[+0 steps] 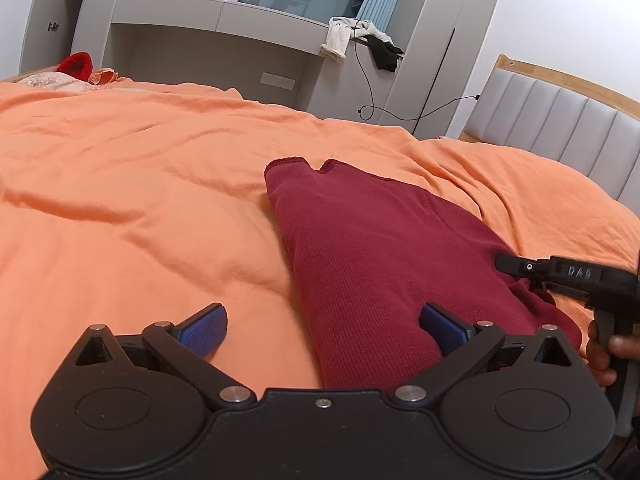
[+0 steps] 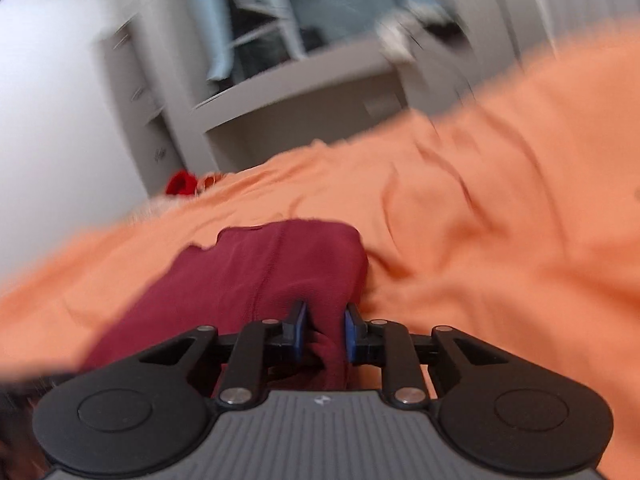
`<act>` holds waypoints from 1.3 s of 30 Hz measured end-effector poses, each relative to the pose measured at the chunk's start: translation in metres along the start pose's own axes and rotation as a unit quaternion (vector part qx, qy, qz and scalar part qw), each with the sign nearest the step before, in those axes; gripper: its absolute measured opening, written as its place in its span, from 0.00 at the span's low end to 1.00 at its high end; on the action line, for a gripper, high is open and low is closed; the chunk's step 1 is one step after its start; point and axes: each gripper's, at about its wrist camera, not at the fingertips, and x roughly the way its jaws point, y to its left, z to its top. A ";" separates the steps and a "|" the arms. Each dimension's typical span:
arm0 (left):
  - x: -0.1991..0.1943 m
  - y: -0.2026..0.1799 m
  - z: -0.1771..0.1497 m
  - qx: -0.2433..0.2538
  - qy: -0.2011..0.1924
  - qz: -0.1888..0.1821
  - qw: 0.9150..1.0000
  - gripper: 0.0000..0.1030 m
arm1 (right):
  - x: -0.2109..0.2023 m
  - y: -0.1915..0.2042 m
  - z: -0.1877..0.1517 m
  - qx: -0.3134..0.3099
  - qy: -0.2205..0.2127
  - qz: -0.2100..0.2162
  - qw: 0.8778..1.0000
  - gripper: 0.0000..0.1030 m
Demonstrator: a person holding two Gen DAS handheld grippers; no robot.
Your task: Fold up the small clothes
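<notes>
A dark red knitted garment (image 1: 372,256) lies folded lengthwise on the orange bedsheet (image 1: 140,200). My left gripper (image 1: 324,328) is open, low over the garment's near end, one blue pad over the sheet and the other on the cloth. My right gripper (image 2: 325,328) is shut on a bunched fold of the red garment (image 2: 256,280) at its near edge. In the left wrist view the right gripper (image 1: 508,266) reaches in from the right and meets the garment's right edge. The right wrist view is motion-blurred.
A red item (image 1: 76,65) lies at the far corner of the bed. A grey built-in desk unit (image 1: 216,36) with draped clothes (image 1: 360,40) and a hanging cable stands behind the bed. A padded headboard (image 1: 560,128) is at the right.
</notes>
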 end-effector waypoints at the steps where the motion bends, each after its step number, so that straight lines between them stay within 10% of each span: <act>1: 0.000 0.000 0.000 0.000 0.000 0.000 1.000 1.00 | -0.002 0.009 -0.001 -0.034 -0.013 -0.004 0.999 0.21; 7: -0.001 -0.001 0.000 0.001 0.001 0.001 1.000 1.00 | -0.003 0.030 -0.007 -0.099 -0.008 -0.016 0.995 0.28; 17: -0.001 -0.001 0.000 0.002 0.001 0.001 1.000 1.00 | -0.001 -0.037 -0.007 0.101 0.063 0.030 0.992 0.72; 24: -0.002 -0.001 0.000 0.002 0.001 0.002 1.000 1.00 | 0.009 -0.067 -0.001 0.223 0.046 0.075 0.971 0.60; 29: -0.003 -0.003 -0.002 0.006 -0.002 0.005 1.000 1.00 | 0.040 -0.066 0.013 0.235 0.041 0.077 0.968 0.19; 36: -0.004 -0.003 -0.003 0.011 -0.003 0.003 1.000 1.00 | 0.052 -0.056 0.016 0.192 0.033 0.056 0.979 0.16; 39: -0.004 -0.003 -0.003 0.008 -0.002 0.003 1.000 1.00 | 0.048 -0.063 0.010 0.212 0.052 0.061 0.974 0.34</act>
